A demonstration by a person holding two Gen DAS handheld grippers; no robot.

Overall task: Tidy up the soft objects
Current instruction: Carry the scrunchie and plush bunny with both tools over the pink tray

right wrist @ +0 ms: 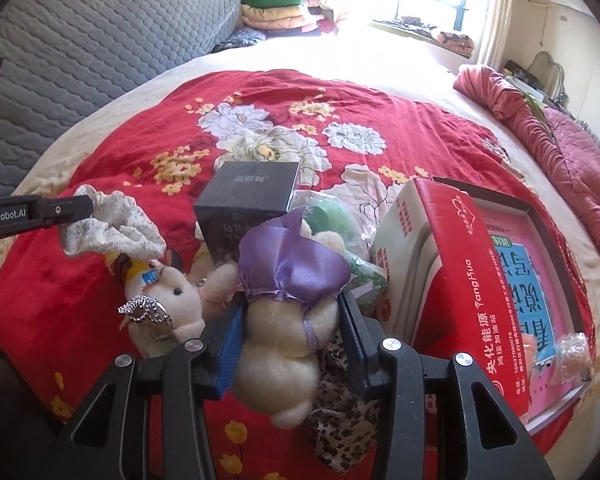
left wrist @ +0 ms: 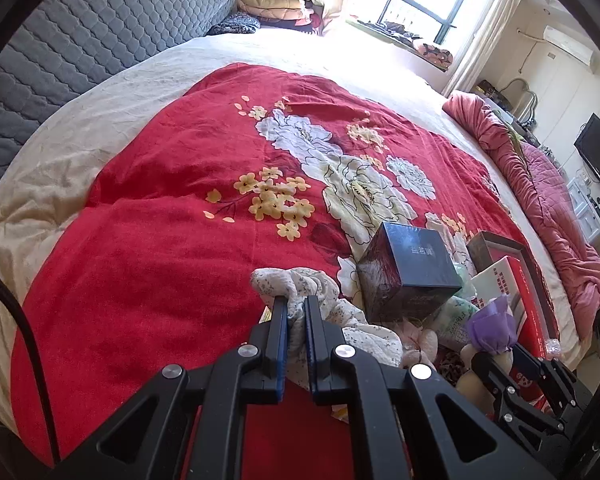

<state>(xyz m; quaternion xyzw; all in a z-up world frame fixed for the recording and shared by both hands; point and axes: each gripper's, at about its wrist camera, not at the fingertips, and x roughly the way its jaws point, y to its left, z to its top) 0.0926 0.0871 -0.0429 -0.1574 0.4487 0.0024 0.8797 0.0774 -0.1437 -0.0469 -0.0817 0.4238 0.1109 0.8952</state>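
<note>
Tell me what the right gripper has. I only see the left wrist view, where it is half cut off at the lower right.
Observer: The right gripper is clamped on a cream plush toy in a purple satin cape, with a pad on each side.
Operator: Any other plush lying loose?
Observer: Yes, a second plush with a silver bow lies on the red bedspread, to the left of the held one.
Operator: What's beneath the held toy?
Observer: A leopard-print cloth.

My left claw's matt black plastic jaws pinch thin, crinkled speckled cloth (left wrist: 300, 300); my right pads press a fuzzy plush bear (right wrist: 288, 336) — glossy purple satin dress; dark box (right wrist: 252, 200), shiny film.
</note>
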